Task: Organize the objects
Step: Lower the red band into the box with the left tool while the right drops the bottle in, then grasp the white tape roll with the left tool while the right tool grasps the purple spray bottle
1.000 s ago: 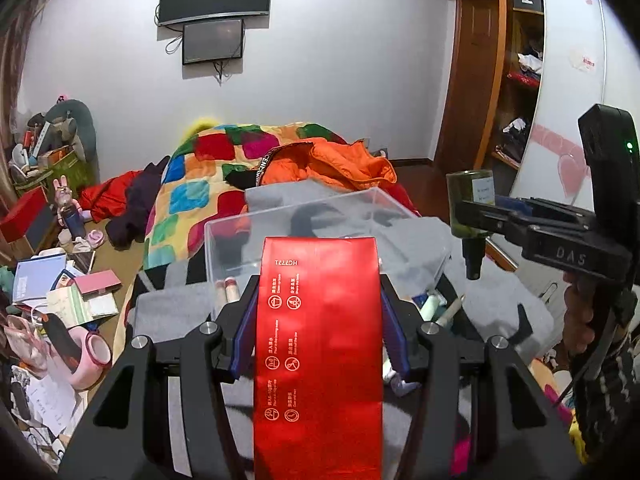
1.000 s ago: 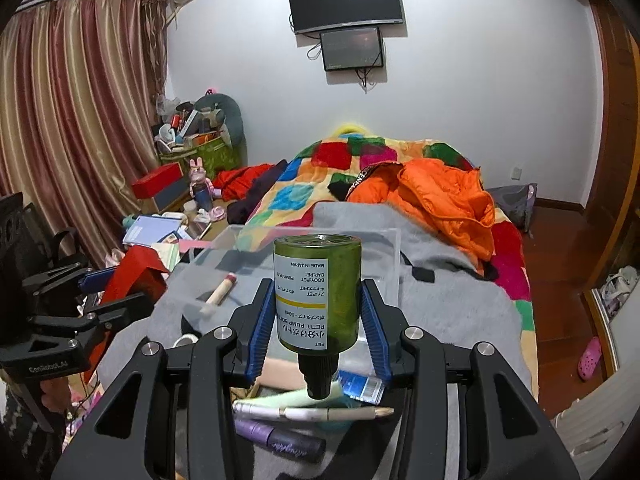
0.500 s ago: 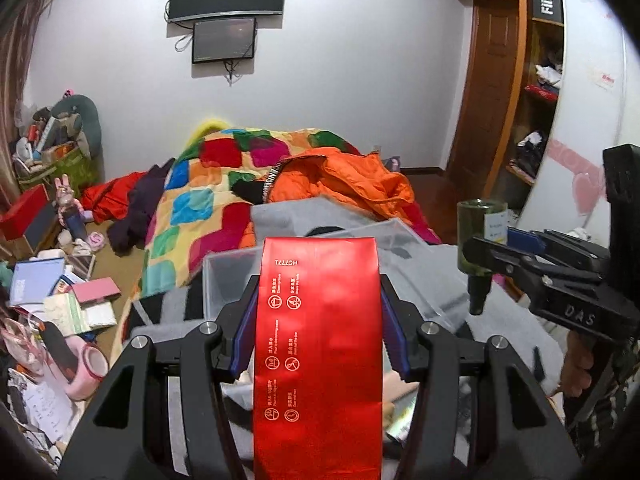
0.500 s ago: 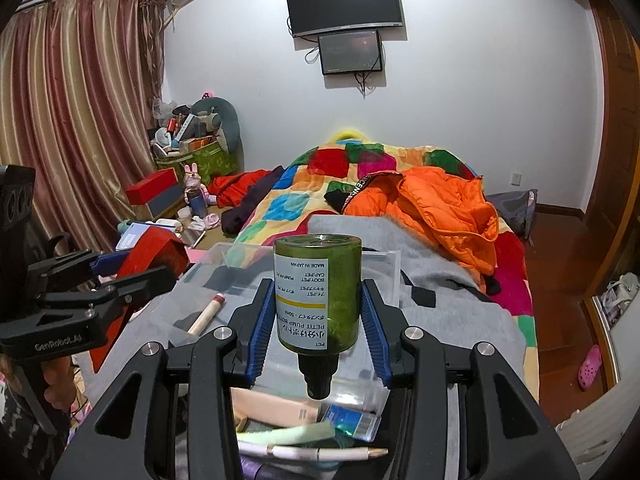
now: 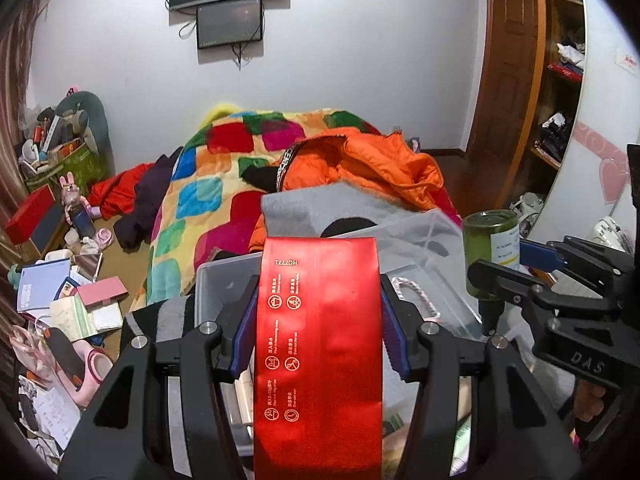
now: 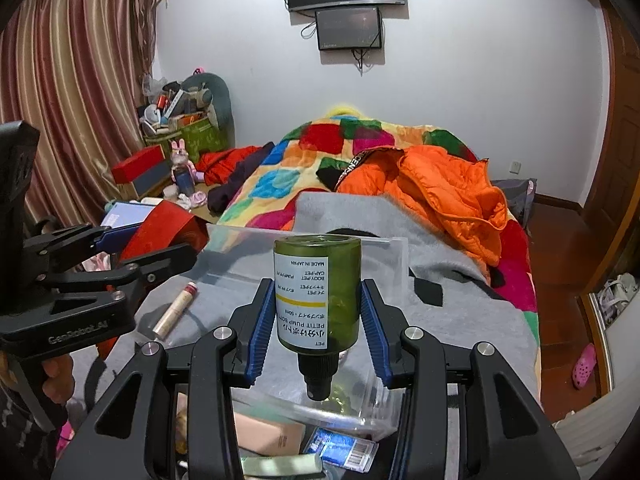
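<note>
My left gripper [image 5: 319, 308] is shut on a shiny red foil pouch [image 5: 318, 344], held above the near edge of a clear plastic box [image 5: 416, 240] on the grey blanket. My right gripper [image 6: 318, 312] is shut on a green pump bottle [image 6: 318, 292], held upside down, nozzle toward me, above the same clear box [image 6: 384, 252]. The bottle [image 5: 490, 248] and right gripper [image 5: 516, 276] show at the right of the left wrist view. The left gripper [image 6: 160, 248] and the red pouch [image 6: 164, 228] show at the left of the right wrist view. A beige tube [image 6: 176, 310] lies in the box.
Small boxes and tubes [image 6: 344, 446] lie on the blanket just below the right gripper. An orange jacket [image 6: 436, 188] and patchwork quilt [image 6: 280, 184] cover the bed beyond. Books, boxes and toys [image 5: 68, 292] clutter the floor at left. A wooden shelf [image 5: 560, 92] stands at right.
Both grippers, still holding pouch and bottle, have risen and moved forward over the clear box. The loose items on the blanket have dropped toward the bottom edge of both views.
</note>
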Demonstrator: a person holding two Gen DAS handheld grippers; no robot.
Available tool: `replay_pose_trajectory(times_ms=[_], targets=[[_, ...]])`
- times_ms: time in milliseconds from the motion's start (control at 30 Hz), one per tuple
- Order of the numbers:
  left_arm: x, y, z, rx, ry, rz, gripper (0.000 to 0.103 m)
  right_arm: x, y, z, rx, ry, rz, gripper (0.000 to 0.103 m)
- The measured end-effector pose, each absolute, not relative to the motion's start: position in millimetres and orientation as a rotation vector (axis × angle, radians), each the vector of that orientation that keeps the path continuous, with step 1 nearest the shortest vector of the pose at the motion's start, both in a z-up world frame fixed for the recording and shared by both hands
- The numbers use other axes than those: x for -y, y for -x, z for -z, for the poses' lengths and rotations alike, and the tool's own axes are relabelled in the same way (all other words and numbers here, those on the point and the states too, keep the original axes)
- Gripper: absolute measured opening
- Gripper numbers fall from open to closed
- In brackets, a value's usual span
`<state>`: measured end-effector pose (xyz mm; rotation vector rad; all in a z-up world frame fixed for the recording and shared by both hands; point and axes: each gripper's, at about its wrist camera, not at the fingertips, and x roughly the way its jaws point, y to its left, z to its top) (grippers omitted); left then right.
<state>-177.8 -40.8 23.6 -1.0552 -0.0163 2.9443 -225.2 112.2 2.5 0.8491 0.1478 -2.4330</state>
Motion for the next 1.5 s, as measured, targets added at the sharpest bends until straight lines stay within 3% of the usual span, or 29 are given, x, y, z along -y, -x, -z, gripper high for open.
replay_pose_trajectory(times_ms=[667,800,867,1067,1300,1500], targets=[[38.6,207.1,6.9,0.012,1.181,-2.872,0.054,-83.5,242.0,36.1,-0.275,-0.969,2.338,0.039],[37.3,198.9,1.9,0.011,1.157,-2.876,0.064,-83.4,242.2,38.3,-0.261,-1.003,2.316,0.042],[36.4,193.0,-1.7,0.002,1.141,-2.887,0.068,-85.5,241.6,37.2,-0.249,-1.005,2.322,0.053],[34.3,172.7,-16.9,-0.031,1.077,-2.925,0.078,-93.3,229.2,23.9,-0.240,-0.955,2.361,0.069],[33.3,146.2,-34.1,-0.042,1.005,-2.963,0.091,-108.7,210.7,7.6,-0.222,-0.911,2.395,0.071],[40.0,122.6,-42.4,-0.022,0.976,-2.989,0.096,-125.8,191.8,-1.4,-0.185,-0.888,2.422,0.074]])
